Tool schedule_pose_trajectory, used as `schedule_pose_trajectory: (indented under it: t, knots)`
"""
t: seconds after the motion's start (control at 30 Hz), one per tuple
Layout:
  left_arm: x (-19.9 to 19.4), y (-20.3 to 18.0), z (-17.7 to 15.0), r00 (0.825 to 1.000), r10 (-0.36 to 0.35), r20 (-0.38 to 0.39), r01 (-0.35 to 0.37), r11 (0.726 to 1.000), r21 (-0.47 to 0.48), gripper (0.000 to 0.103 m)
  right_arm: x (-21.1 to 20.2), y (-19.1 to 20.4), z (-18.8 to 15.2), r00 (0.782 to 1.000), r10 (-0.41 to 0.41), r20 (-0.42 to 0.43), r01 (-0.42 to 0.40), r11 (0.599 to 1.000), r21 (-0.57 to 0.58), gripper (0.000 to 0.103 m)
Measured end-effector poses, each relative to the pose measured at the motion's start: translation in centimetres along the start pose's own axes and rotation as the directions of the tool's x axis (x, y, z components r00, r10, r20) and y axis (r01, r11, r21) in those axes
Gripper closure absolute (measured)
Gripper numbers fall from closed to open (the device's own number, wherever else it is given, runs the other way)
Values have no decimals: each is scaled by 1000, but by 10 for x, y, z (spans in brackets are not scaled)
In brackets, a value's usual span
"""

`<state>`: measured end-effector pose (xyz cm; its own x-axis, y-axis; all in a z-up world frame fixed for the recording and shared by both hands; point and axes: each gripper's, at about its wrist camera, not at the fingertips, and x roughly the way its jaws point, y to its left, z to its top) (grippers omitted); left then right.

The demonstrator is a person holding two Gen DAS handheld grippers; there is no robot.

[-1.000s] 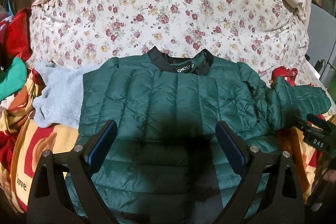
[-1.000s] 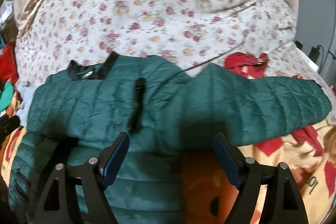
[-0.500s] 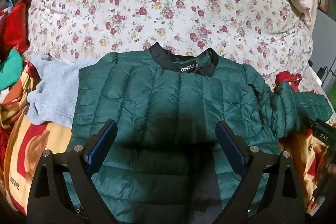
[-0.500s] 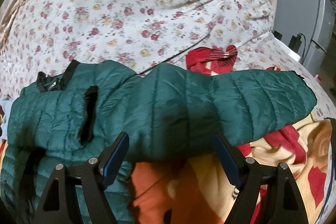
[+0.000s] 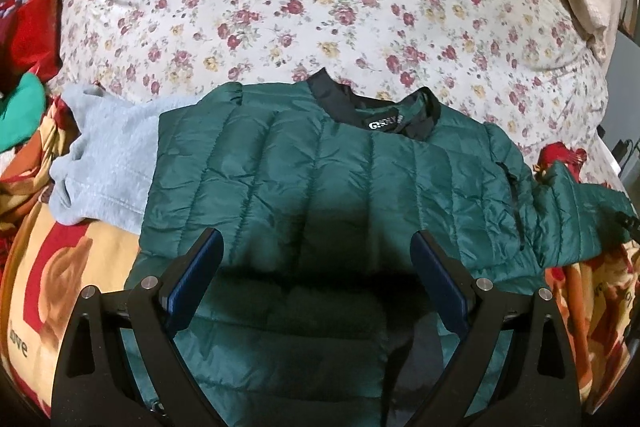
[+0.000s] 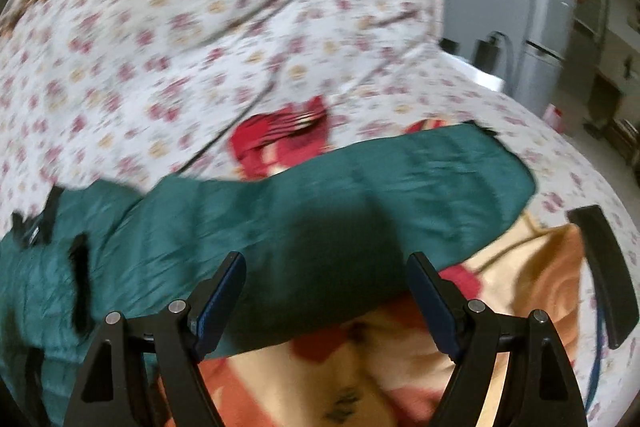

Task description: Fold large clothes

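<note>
The green jacket point(image 5: 320, 187) lies flat on the bed point(image 5: 320, 7), collar at 12 o'clock. Its one loose sleeve point(image 6: 400, 187) runs long toward 3 o'clock, right ahead of the right tool point(image 6: 326, 295), the nearer one. Both tools, the left tool point(image 5: 316, 279) too, are spread wide, pinching nothing. The right picture is blurry; the jacket's bottom edge is cut off.
</note>
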<state>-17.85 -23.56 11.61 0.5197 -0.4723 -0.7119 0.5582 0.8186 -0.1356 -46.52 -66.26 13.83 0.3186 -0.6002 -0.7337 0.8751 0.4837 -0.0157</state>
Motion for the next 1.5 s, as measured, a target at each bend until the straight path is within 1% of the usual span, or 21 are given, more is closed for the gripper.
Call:
schedule_pose_trajectory:
  t: [0.07,0.2,0.27,0.37,0.47,0.53,0.57,0.6,0.63,0.67,0.73,0.77,0.8,0.83,0.93,0.97,1.0,1.1,1.27,1.47,1.5]
  knots:
    - [3,3,0,1000,3,-9,-3,1000,-4,8,7,-15,4,1000,-15,-11,15,999,43,21]
    - [9,7,0,1000,16,-14,-16,1000,-6,8,21,-52,10,998,-40,-49,48,983,177,21]
    - [12,8,1,1000,22,-19,-22,1000,-7,8,27,-66,12,998,-29,-48,39,971,235,21]
    - [16,10,1,999,34,-26,-34,999,-4,8,45,-84,15,997,-15,-74,37,950,309,20]
    - [19,13,1,999,48,-25,-48,999,1,8,59,-95,19,997,45,-57,-22,933,359,20]
    - [22,14,1,998,59,-29,-59,998,1,8,62,-96,23,998,55,-27,-42,935,352,22]
    - [23,15,0,998,62,-33,-62,998,0,8,64,-95,24,998,60,-23,-49,939,341,35]
    - [24,17,0,997,64,-36,-64,998,-2,8,67,-94,27,996,83,-21,-72,946,316,45]
    - [24,18,0,997,66,-36,-66,998,-5,8,69,-93,28,993,112,-26,-99,948,302,64]
    - [24,19,0,997,67,-36,-67,998,-8,8,70,-92,30,991,135,-25,-122,949,292,76]
    - [24,20,0,997,63,-38,-64,998,-12,8,58,-88,31,986,166,11,-163,955,249,85]
    - [24,21,0,997,61,-37,-61,998,-13,8,51,-86,31,979,199,39,-203,949,240,86]
    - [23,22,0,998,61,-34,-62,998,-12,8,39,-83,31,961,262,83,-275,933,232,86]
    - [21,24,1,998,64,-28,-65,998,-11,8,30,-79,30,948,300,108,-317,923,220,86]
    - [15,27,3,997,70,-12,-70,998,-9,8,2,-52,29,911,387,143,-405,903,139,87]
    - [12,29,5,997,77,-3,-77,997,-9,8,-6,-42,28,899,413,146,-430,895,116,90]
    - [9,31,6,996,84,5,-84,996,-9,8,-16,-26,28,881,450,146,-464,882,86,90]
    - [0,36,9,994,107,25,-107,994,-6,8,-34,15,24,843,521,131,-527,850,15,90]
    - [-5,47,10,989,145,24,-146,989,4,8,-47,81,12,814,576,73,-570,817,-90,90]
    - [-5,61,7,986,164,18,-163,986,-13,8,-51,148,-10,760,650,-22,-645,749,-150,90]
    - [-4,62,7,986,165,15,-164,986,-16,8,-52,156,-12,755,655,-35,-651,742,-158,90]
